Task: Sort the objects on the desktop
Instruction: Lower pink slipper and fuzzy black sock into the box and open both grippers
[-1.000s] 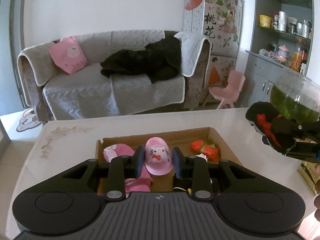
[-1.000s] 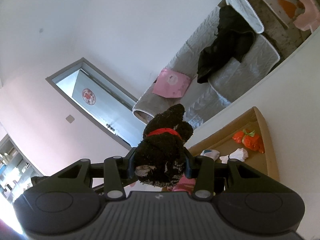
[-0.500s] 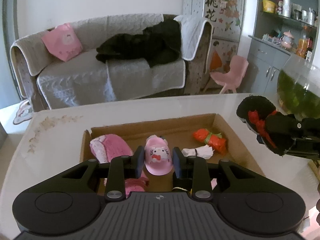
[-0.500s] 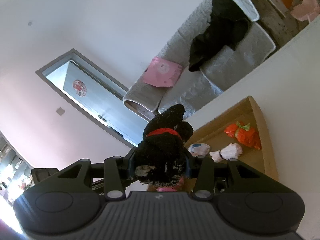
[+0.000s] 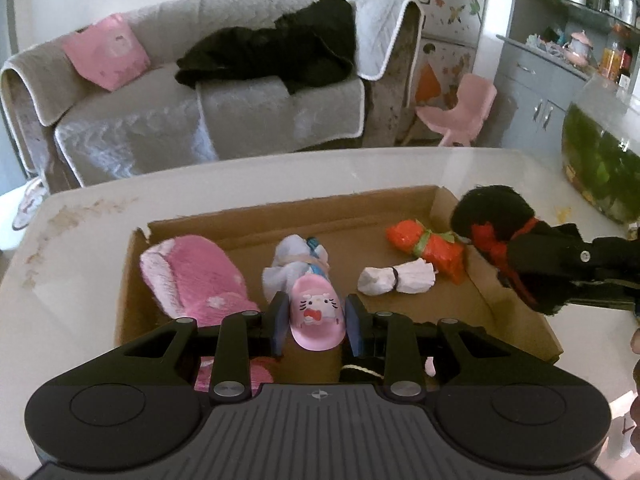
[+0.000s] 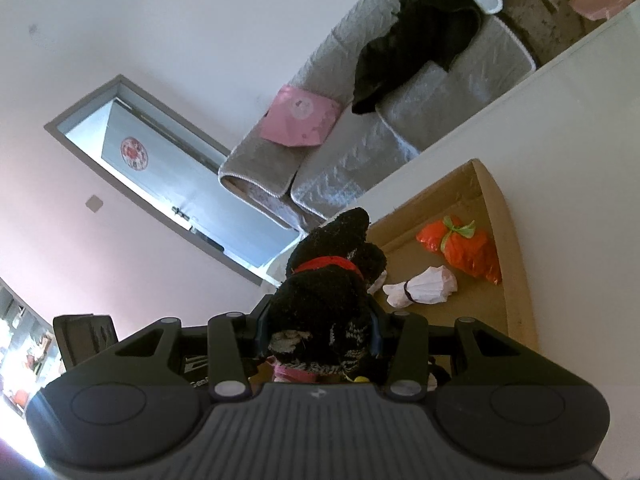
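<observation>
- Left gripper (image 5: 313, 327) clamped on a small pink cat-face slipper (image 5: 316, 318), held above the near middle of the cardboard box (image 5: 516, 312); toe pointing back toward the camera.
- Right gripper (image 6: 318, 326) closed on a black plush toy (image 6: 328, 280) with a red collar, hanging over the box's right wall.
- Risk of collision: both loads close together over one shallow box, so crowding possible on the way down.
- Risk of the plush slipping: soft, compressible body, grip low on the figure, head free and heavy-looking.
- Risk of the plush landing outside: right wall directly beneath, a release there likely to tip onto the table (image 5: 96, 216).
- Risk of the slipper dropping onto the pale bundle (image 5: 298, 266) lying just beyond and rolling off.
- Box contents: fluffy pink slipper (image 5: 192, 276) at left, pale bundle in the middle, white tied bundle (image 5: 396, 280) right of centre, orange packet (image 5: 428, 246) with green tie at far right.
- Near edge of the box hidden behind the gripper; something pink and a yellow cord partly visible there, not identifiable.
- Fishbowl (image 5: 600, 160) at far right on the table, well apart from the box.
</observation>
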Demonstrator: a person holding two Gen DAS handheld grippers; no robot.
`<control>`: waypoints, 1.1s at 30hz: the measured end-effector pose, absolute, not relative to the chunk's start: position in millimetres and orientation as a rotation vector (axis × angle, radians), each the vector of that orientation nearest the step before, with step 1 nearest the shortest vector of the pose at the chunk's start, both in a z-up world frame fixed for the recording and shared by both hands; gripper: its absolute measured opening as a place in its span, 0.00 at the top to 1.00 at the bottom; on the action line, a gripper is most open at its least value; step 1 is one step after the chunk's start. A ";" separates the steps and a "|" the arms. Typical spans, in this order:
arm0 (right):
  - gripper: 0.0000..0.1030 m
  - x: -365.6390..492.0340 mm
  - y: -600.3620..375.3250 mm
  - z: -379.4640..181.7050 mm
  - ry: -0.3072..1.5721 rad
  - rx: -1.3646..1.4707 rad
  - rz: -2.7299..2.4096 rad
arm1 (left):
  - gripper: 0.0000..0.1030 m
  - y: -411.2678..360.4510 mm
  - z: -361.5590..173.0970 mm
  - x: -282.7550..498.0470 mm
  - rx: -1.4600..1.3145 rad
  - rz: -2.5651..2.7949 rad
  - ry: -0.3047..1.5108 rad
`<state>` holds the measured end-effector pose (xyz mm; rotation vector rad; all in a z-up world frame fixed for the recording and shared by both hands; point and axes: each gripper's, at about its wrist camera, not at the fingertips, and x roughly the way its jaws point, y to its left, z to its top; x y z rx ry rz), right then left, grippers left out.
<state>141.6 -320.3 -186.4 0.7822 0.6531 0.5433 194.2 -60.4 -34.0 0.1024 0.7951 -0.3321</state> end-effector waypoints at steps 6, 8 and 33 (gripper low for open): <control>0.60 151.8 -319.9 -188.8 0.681 0.749 0.524 | 0.64 -63.0 -48.5 205.3 0.098 -0.339 0.855; 0.60 154.4 -321.6 -190.8 0.691 0.744 0.513 | 0.64 -63.8 -51.8 206.9 0.100 -0.342 0.865; 0.45 133.6 -307.0 -176.9 0.705 0.465 0.379 | 0.21 -47.3 -46.6 187.2 0.036 -0.345 0.896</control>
